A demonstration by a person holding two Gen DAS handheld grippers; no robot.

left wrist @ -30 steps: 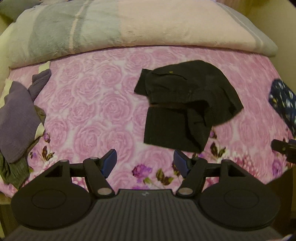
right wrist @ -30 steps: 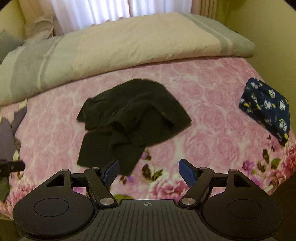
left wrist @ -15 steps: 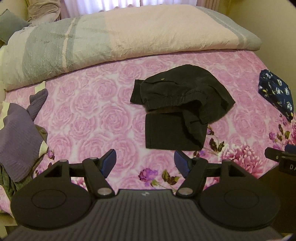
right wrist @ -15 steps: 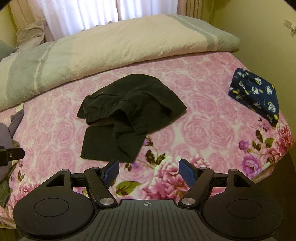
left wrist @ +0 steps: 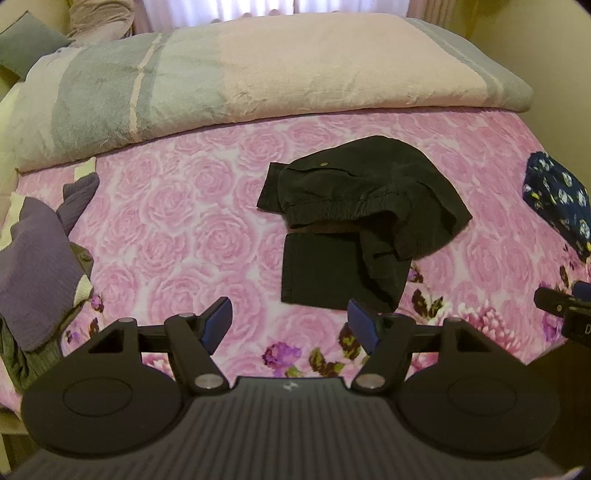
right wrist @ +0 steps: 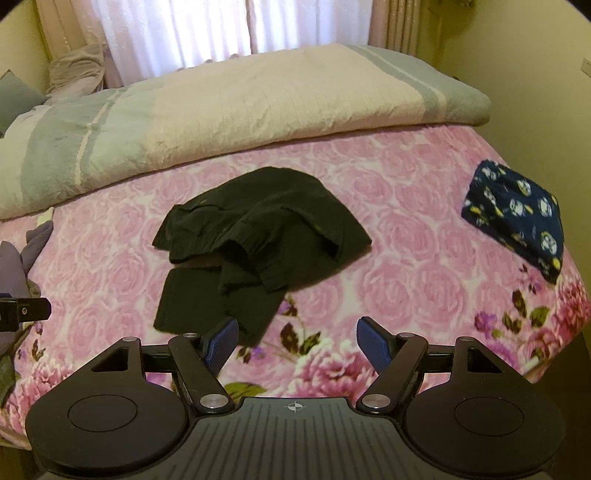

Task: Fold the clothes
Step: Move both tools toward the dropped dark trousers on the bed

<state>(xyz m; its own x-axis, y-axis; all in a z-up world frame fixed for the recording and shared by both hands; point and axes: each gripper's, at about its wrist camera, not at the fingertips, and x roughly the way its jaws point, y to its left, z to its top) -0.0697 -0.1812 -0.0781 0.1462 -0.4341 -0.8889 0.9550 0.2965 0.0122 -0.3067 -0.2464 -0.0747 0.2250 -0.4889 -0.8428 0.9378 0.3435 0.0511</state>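
Note:
A crumpled black pair of shorts [left wrist: 354, 218] [right wrist: 258, 243] lies in a heap in the middle of the pink rose-patterned bed [left wrist: 166, 221] [right wrist: 406, 258]. My left gripper [left wrist: 290, 325] hovers open over the bed's front edge, short of the shorts, with nothing between its blue pads. My right gripper [right wrist: 297, 339] is also open and empty, its left pad just before the shorts' near hem. Each gripper's tip shows at the edge of the other's view.
A folded navy patterned garment [left wrist: 557, 199] [right wrist: 517, 218] sits at the bed's right edge. A purple and grey pile of clothes [left wrist: 33, 258] lies at the left edge. A rolled grey and cream duvet [left wrist: 258, 77] [right wrist: 240, 110] spans the back; curtains [right wrist: 221, 33] hang behind.
Both grippers have pulled back and risen from the bed, so the shorts look farther away. The shorts have settled flat on the bed. Both grippers stayed open.

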